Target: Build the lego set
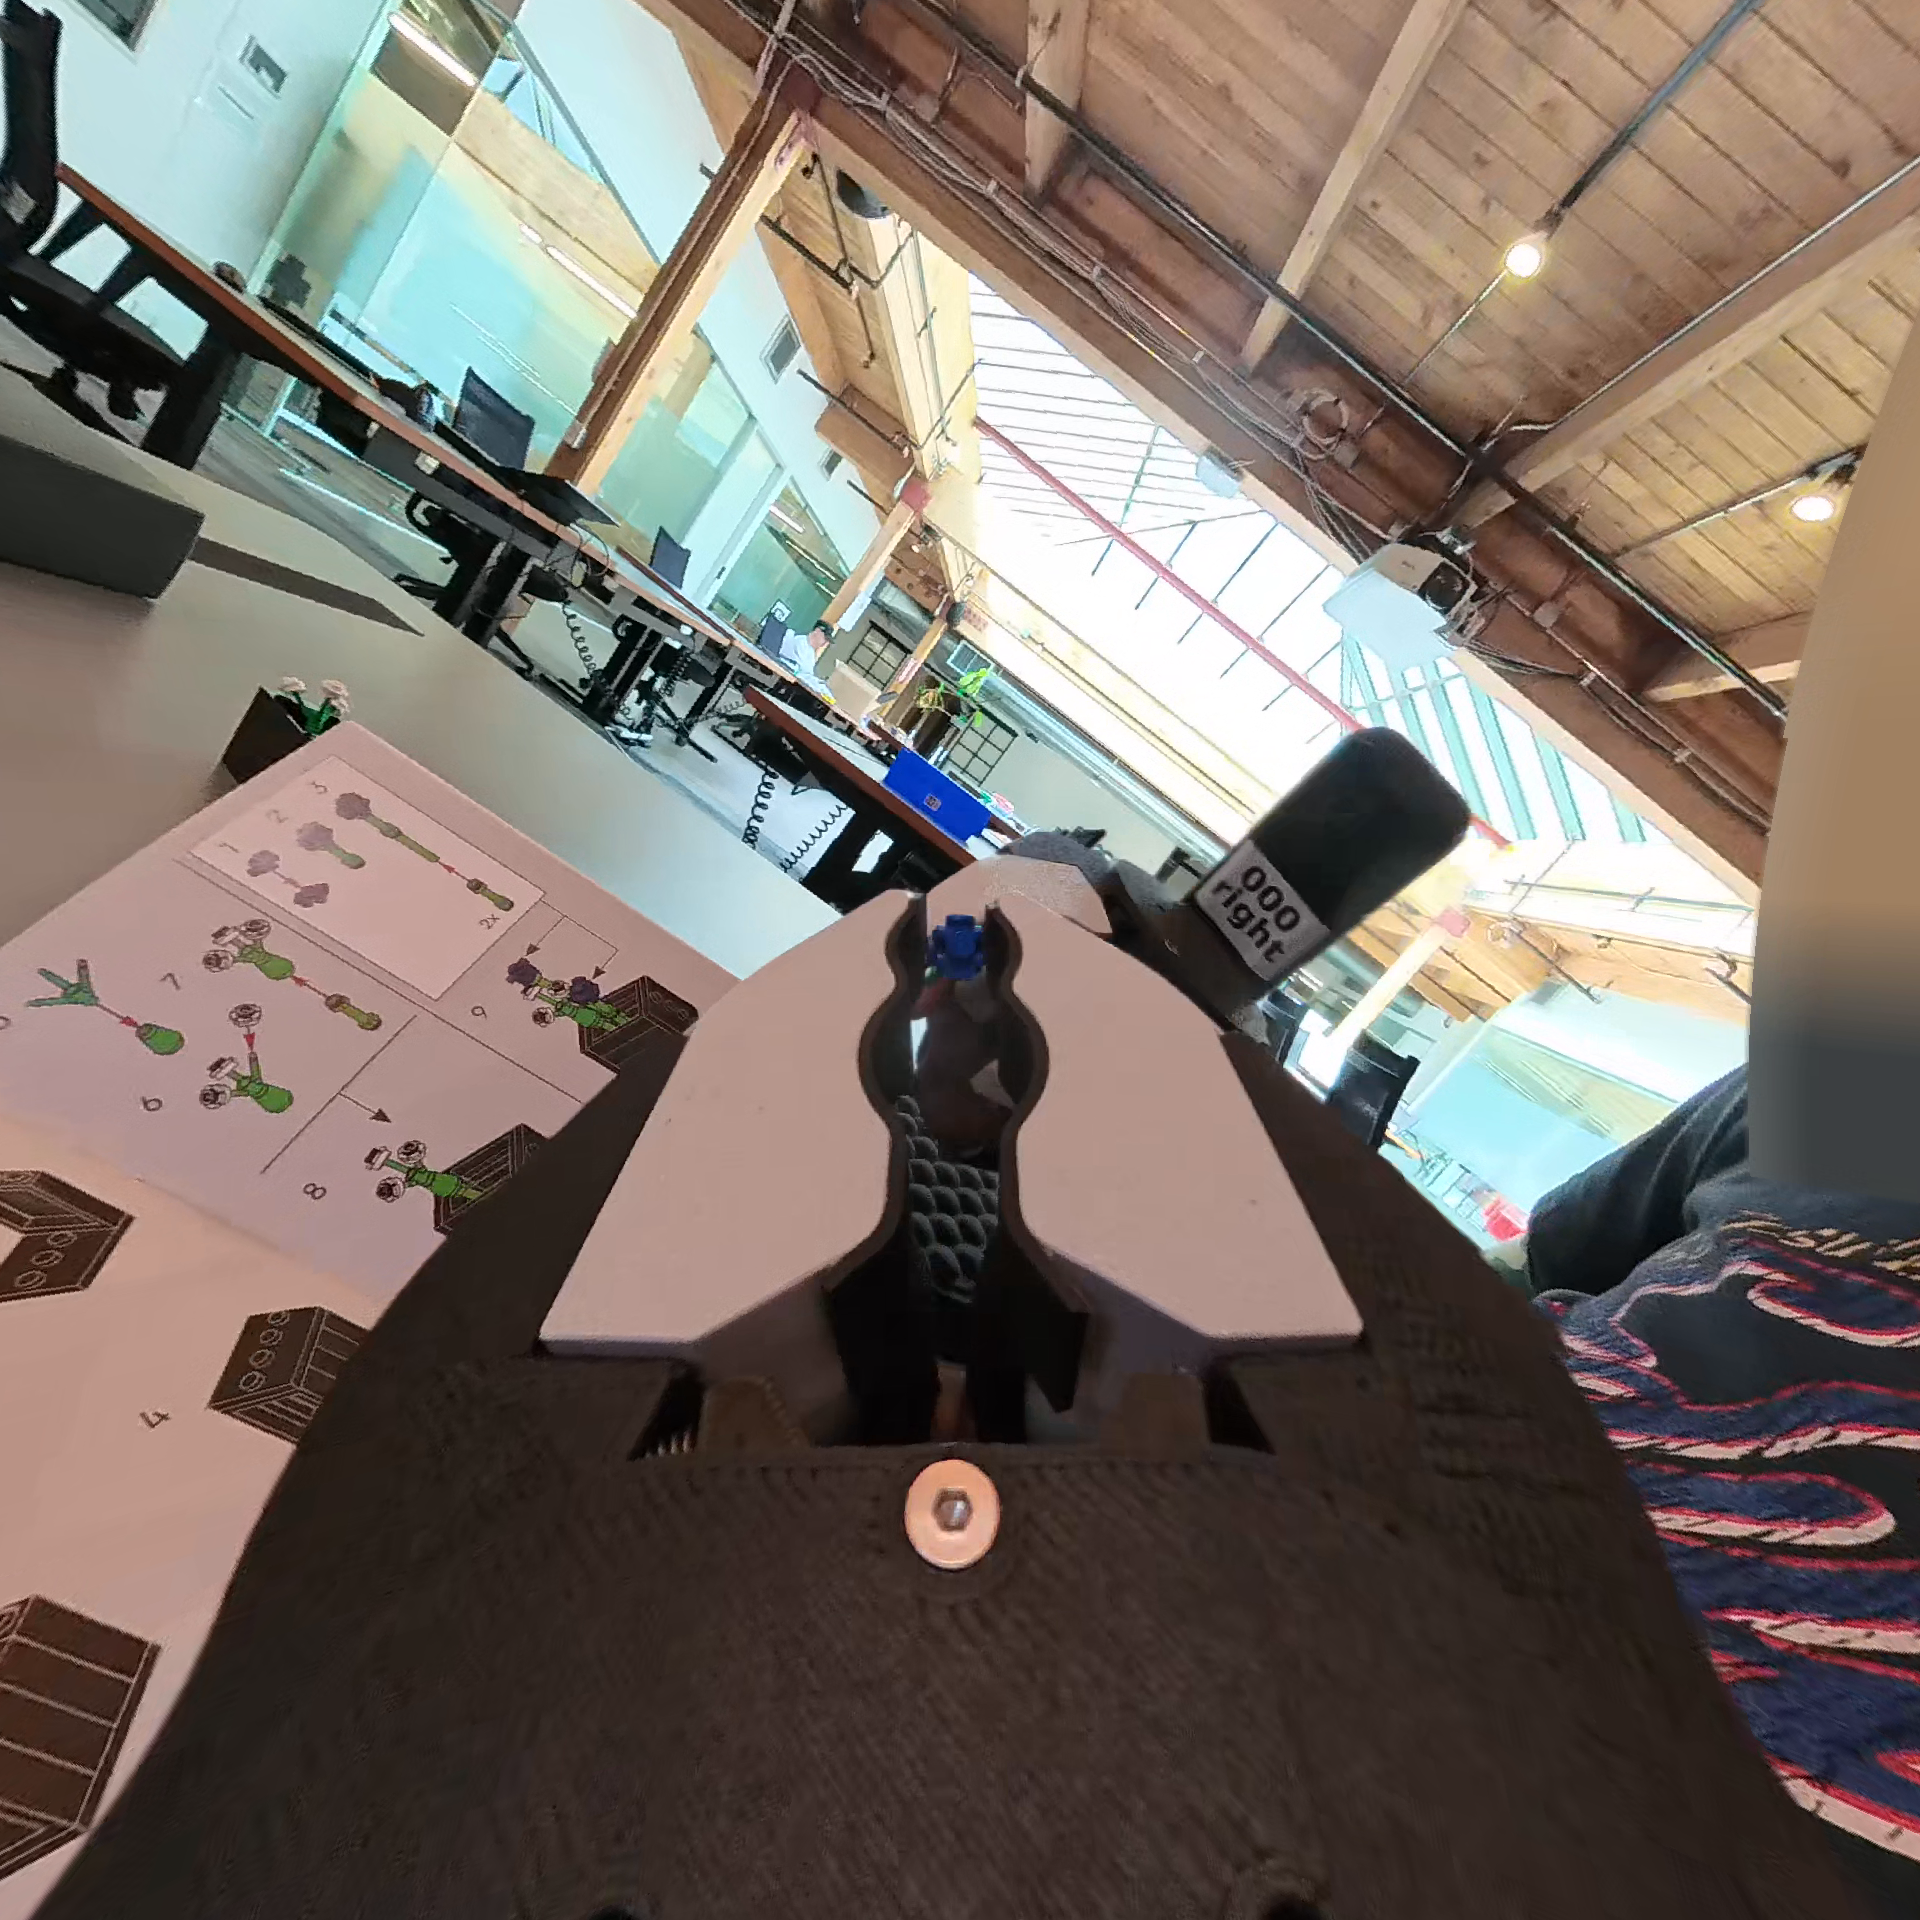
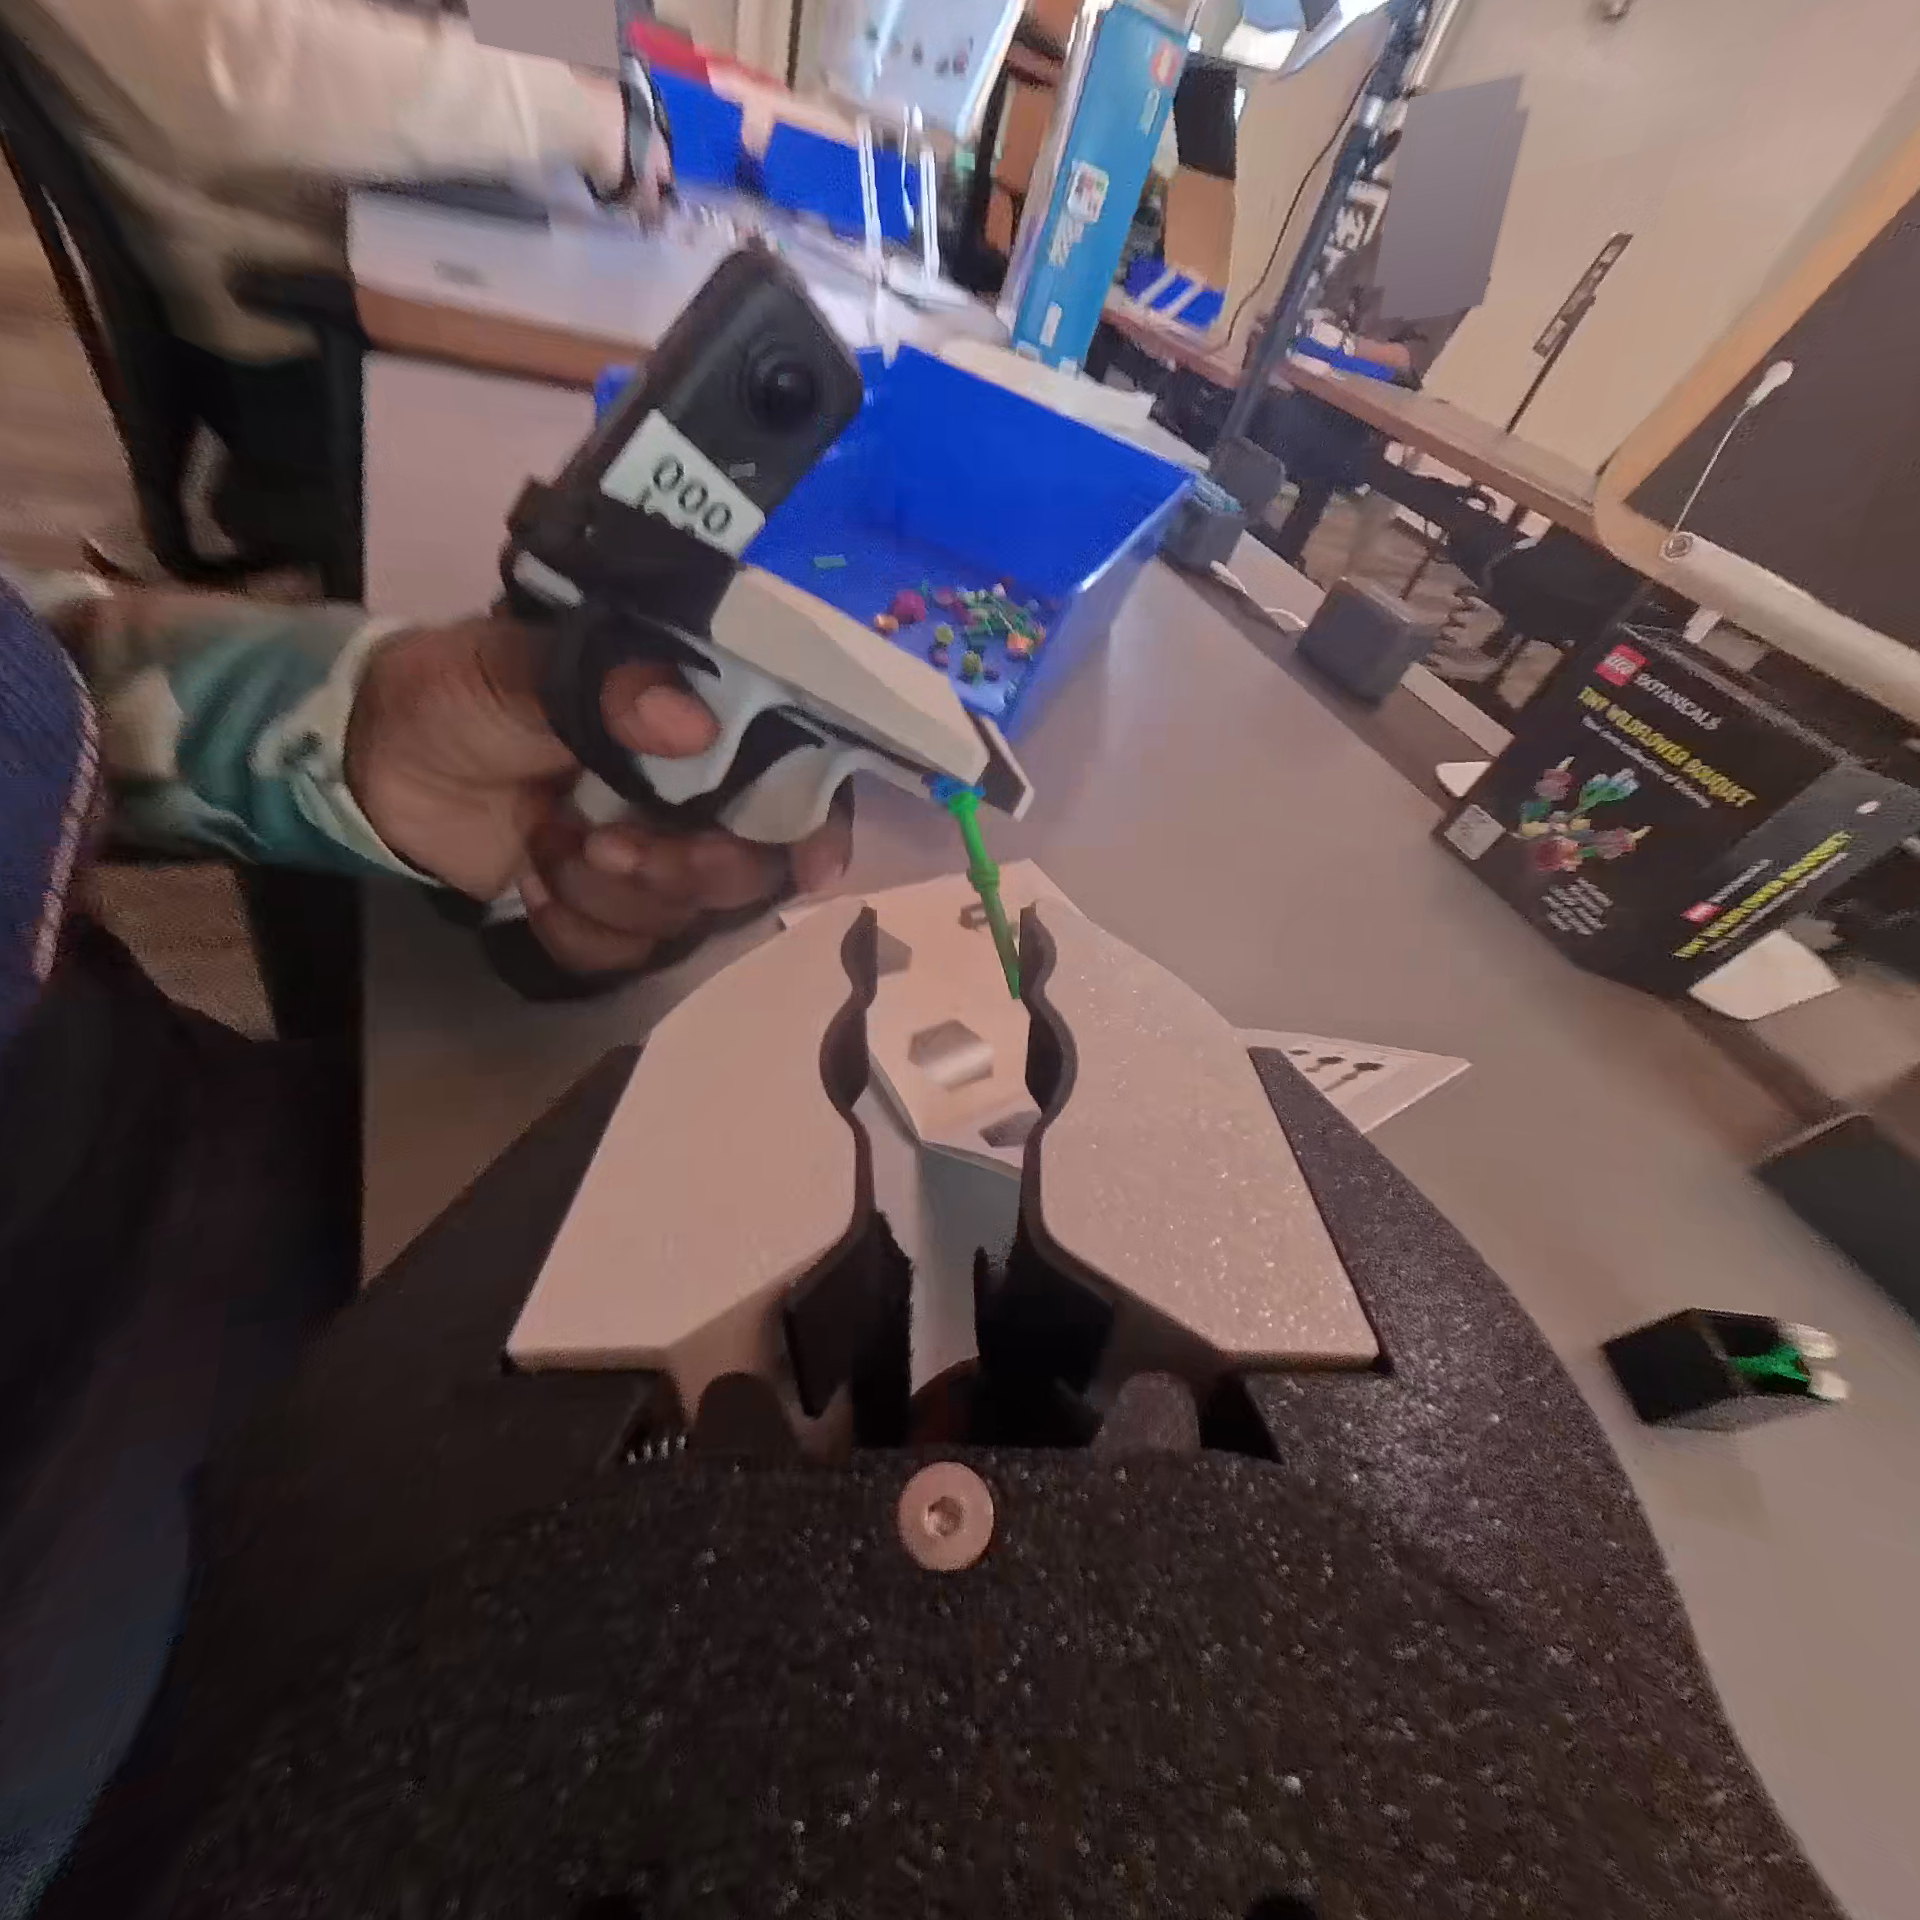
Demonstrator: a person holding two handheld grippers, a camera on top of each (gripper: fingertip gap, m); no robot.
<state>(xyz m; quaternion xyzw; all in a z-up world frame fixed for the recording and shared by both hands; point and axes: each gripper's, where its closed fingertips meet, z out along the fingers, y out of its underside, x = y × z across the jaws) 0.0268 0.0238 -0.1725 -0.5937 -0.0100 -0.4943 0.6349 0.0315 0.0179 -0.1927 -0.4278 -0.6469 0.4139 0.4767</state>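
My left gripper (image 1: 957, 920) is shut on a small blue flower piece (image 1: 956, 948) at its very tips. In the right wrist view a hand holds this left gripper (image 2: 977, 779) above the table, and a thin green stem (image 2: 987, 894) hangs down from the blue flower (image 2: 951, 792). My right gripper (image 2: 940, 920) is open. The stem's lower end lies against the inner edge of its right finger (image 2: 1122, 1091), not clamped. The right gripper's body and camera (image 1: 1340, 831) show just behind the left gripper's tips.
A blue bin (image 2: 987, 468) with several loose coloured pieces stands beyond the grippers. The open instruction booklet (image 1: 312, 935) lies on the grey table (image 2: 1299, 831). A black pot with white flowers (image 2: 1725, 1366) sits at right, also far left (image 1: 281, 717). The set's black box (image 2: 1662, 831) stands at right.
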